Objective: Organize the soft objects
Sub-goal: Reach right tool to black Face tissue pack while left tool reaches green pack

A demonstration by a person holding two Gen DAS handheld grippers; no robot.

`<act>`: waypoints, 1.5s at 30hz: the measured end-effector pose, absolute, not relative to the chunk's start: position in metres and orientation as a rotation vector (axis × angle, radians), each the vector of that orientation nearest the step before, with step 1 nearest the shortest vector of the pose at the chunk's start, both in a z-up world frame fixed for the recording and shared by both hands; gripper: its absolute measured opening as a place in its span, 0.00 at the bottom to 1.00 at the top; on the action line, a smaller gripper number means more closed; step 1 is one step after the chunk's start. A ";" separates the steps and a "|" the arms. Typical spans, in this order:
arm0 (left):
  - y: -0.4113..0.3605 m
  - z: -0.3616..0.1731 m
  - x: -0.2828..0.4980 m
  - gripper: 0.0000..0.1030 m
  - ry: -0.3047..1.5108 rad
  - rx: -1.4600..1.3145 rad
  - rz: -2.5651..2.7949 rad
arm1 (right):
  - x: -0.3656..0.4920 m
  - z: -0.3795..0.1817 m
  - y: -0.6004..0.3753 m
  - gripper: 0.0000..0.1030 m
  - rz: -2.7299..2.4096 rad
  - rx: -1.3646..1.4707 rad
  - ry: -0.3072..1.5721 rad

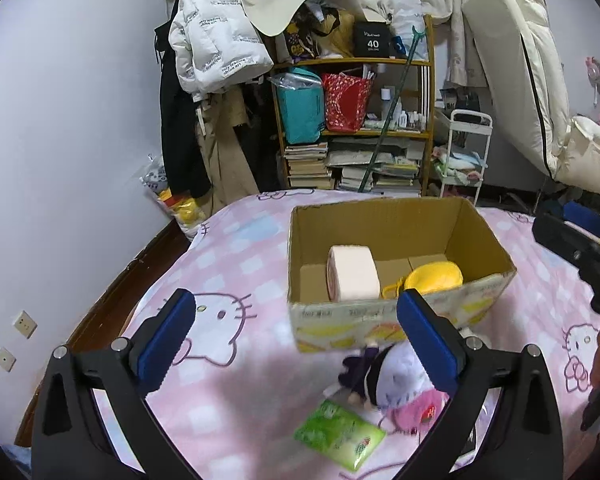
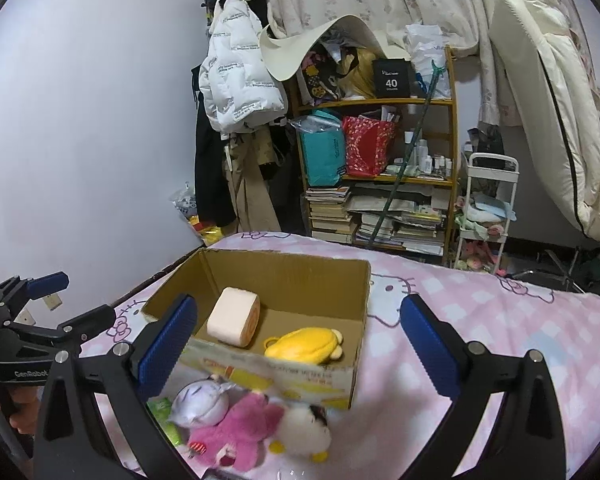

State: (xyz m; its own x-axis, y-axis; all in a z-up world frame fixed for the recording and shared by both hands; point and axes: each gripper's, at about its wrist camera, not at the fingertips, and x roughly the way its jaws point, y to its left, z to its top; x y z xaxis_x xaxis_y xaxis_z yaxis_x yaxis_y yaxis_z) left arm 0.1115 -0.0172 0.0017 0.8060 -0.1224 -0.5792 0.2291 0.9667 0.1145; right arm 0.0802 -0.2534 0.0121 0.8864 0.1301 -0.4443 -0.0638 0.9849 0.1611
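Note:
An open cardboard box point(image 1: 480, 232) point(image 2: 364, 280) stands on the pink bed. Inside lie a pink paper roll point(image 1: 352, 272) point(image 2: 234, 316) and a yellow plush point(image 1: 434, 276) point(image 2: 304, 344). In front of the box lie a lavender plush doll point(image 1: 396, 380) point(image 2: 200, 400), a pink plush point(image 1: 416, 412) point(image 2: 236, 436), a white plush point(image 2: 304, 428) and a green tissue pack point(image 1: 338, 434) point(image 2: 164, 412). My left gripper point(image 1: 296, 340) is open and empty above the toys. My right gripper point(image 2: 300, 344) is open and empty, near the box front.
The pink Hello Kitty bedspread point(image 1: 228, 264) point(image 2: 480, 320) covers the bed. A wooden shelf point(image 1: 428, 128) of books and bags, a white cart point(image 1: 466, 152) and hanging coats point(image 1: 212, 40) stand behind. The left gripper shows in the right wrist view point(image 2: 40, 320).

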 end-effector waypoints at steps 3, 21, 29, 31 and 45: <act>-0.014 0.003 0.102 0.97 0.625 0.193 -0.192 | 0.068 0.015 -0.251 1.00 0.093 0.148 0.486; 0.003 -0.015 0.082 0.97 0.830 0.175 -0.230 | 0.014 -0.005 -0.225 1.00 0.102 0.195 0.627; -0.005 -0.037 0.095 0.97 0.914 0.238 -0.210 | 0.024 -0.027 -0.213 1.00 0.110 0.200 0.744; -0.006 -0.043 0.099 0.97 0.937 0.247 -0.216 | 0.027 -0.035 -0.210 1.00 0.115 0.193 0.777; -0.025 -0.087 0.129 0.97 1.115 0.266 -0.273 | 0.055 -0.094 -0.205 1.00 0.135 0.180 1.007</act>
State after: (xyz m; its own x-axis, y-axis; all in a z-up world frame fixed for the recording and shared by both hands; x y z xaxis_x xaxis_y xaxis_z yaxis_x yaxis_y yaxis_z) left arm 0.1294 -0.0246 -0.0868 0.4142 -0.0822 -0.9065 0.3456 0.9355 0.0730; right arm 0.0551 -0.2049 -0.0936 0.5278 0.1955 -0.8266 -0.0296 0.9768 0.2121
